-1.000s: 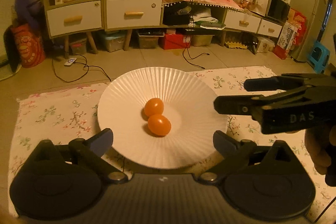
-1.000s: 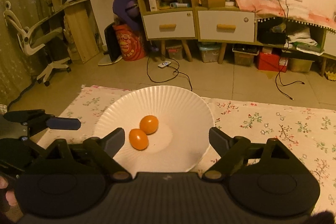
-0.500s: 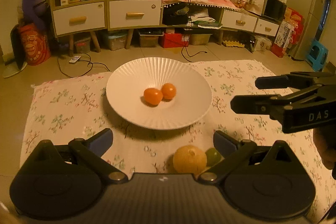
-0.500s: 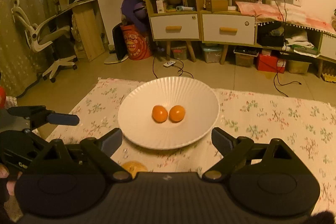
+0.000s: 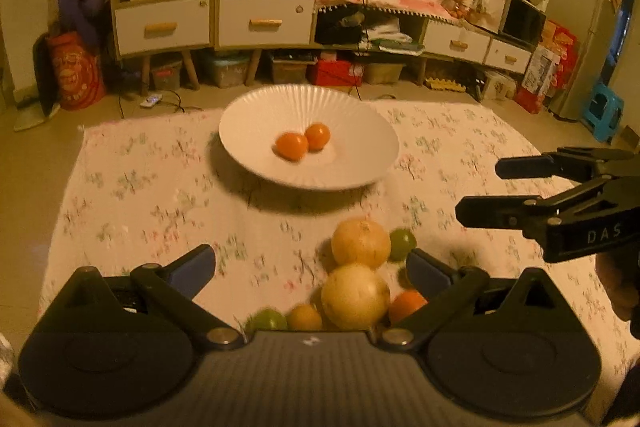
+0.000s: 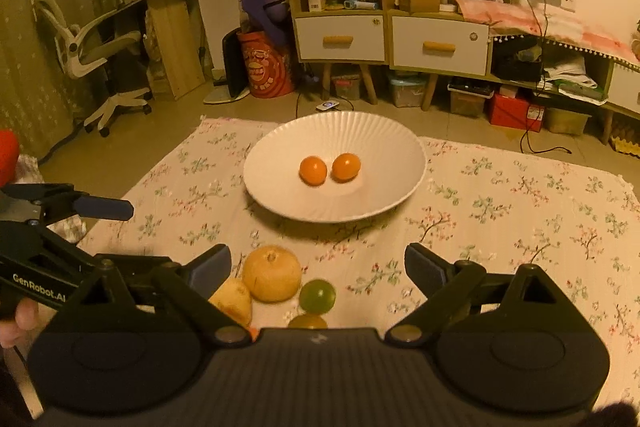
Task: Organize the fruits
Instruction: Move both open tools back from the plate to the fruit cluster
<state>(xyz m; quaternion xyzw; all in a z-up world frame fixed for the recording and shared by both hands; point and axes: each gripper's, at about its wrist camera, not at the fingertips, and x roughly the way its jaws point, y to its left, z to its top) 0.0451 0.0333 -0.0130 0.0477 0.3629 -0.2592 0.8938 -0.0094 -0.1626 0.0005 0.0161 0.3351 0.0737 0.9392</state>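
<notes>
A white ribbed plate on the flowered cloth holds two small oranges. Nearer to me lies a loose cluster of fruit: two big yellow round fruits, green ones and small orange ones. My left gripper is open, and the cluster sits between its fingers and just ahead of them. My right gripper is open too, over the cluster's right side. Neither one holds anything.
The flowered cloth covers a floor-level surface. Beyond it are bare floor, cables, low cabinets with drawers, storage boxes and an office chair. A hand grips the left gripper's handle.
Both grippers have drawn back from the plate, which now looks smaller and farther off. The fruit cluster has come into view at the bottom of both views.
</notes>
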